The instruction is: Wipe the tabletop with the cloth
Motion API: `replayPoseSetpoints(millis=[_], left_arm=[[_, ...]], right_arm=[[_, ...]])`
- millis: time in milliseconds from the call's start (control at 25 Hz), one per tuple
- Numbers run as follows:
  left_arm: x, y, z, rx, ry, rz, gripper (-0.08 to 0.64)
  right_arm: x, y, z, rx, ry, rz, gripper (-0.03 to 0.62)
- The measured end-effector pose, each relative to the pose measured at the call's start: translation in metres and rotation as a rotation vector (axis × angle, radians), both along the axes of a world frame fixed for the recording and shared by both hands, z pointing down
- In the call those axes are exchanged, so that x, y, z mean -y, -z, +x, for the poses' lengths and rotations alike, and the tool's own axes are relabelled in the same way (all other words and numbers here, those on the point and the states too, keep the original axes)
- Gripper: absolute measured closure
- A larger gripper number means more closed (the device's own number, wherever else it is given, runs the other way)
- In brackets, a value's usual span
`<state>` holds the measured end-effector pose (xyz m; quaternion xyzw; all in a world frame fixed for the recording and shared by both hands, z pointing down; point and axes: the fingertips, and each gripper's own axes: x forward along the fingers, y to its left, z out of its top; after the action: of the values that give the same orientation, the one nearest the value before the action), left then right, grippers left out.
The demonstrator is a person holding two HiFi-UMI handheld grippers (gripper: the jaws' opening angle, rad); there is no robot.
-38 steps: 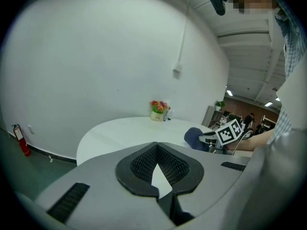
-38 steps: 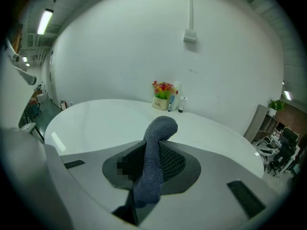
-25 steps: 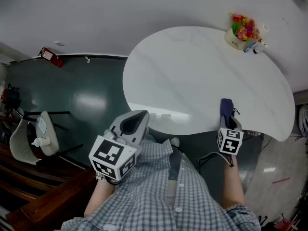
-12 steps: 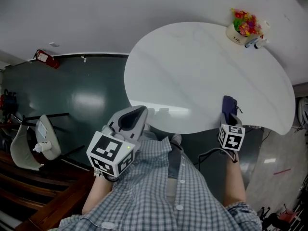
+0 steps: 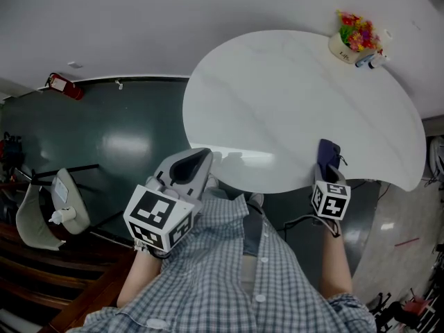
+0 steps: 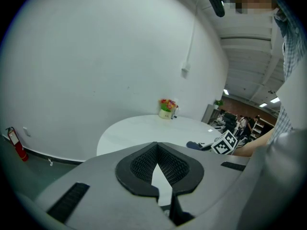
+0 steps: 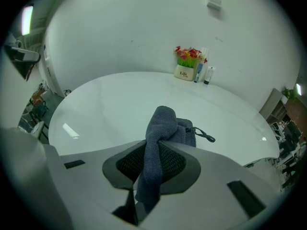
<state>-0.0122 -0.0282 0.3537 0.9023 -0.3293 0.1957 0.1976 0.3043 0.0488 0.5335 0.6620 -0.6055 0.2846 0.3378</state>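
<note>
A white, round-edged worktop [image 5: 277,103] is seen from above, set against a plain white wall [image 5: 139,19] and above a dark green floor [image 5: 118,141]. The right claw [image 7: 154,147] is closed on a dark blue-grey cloth [image 5: 327,151]. In the right gripper view a fold of the fabric is pinched between the two black ribbed pads [image 7: 180,164]. A short tail hangs down on the camera side, and the bunched remainder is laid on the worktop just past the tips. The cloth is thus placed close to the near rim of the worktop, on the person's right, and a thin dark cord loop [image 7: 205,135] is spread on the surface beside it. The left claw [image 6: 157,150] is closed as well, its tips brought together with nothing held between them; only a narrow sliver of the pale surface is seen through the slit behind the tips. This claw is held near the near-left rim of the worktop, in front of a grey checked shirt [image 5: 229,276], and well apart from the right one; whether its tip reaches over the surface cannot be told. A black-and-white marker cube is carried on each claw, the left cube [image 5: 158,220] and the right cube [image 5: 330,200]. At the far rim a cream pot of bright flowers [image 5: 347,44] is stood, with two small tubes [image 5: 368,61] just beside it. A red fire extinguisher [image 5: 61,85] is placed at the foot of the wall.
</note>
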Motion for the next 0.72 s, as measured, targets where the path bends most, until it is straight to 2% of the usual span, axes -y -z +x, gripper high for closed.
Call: replayPoseSetpoints(millis=[720], left_arm=[[0.027,-0.001,-0.024,-0.014,-0.048,-0.001,0.554]], right_arm=[[0.002,0.001,-0.075,0.074,-0.002,-0.011,0.525]])
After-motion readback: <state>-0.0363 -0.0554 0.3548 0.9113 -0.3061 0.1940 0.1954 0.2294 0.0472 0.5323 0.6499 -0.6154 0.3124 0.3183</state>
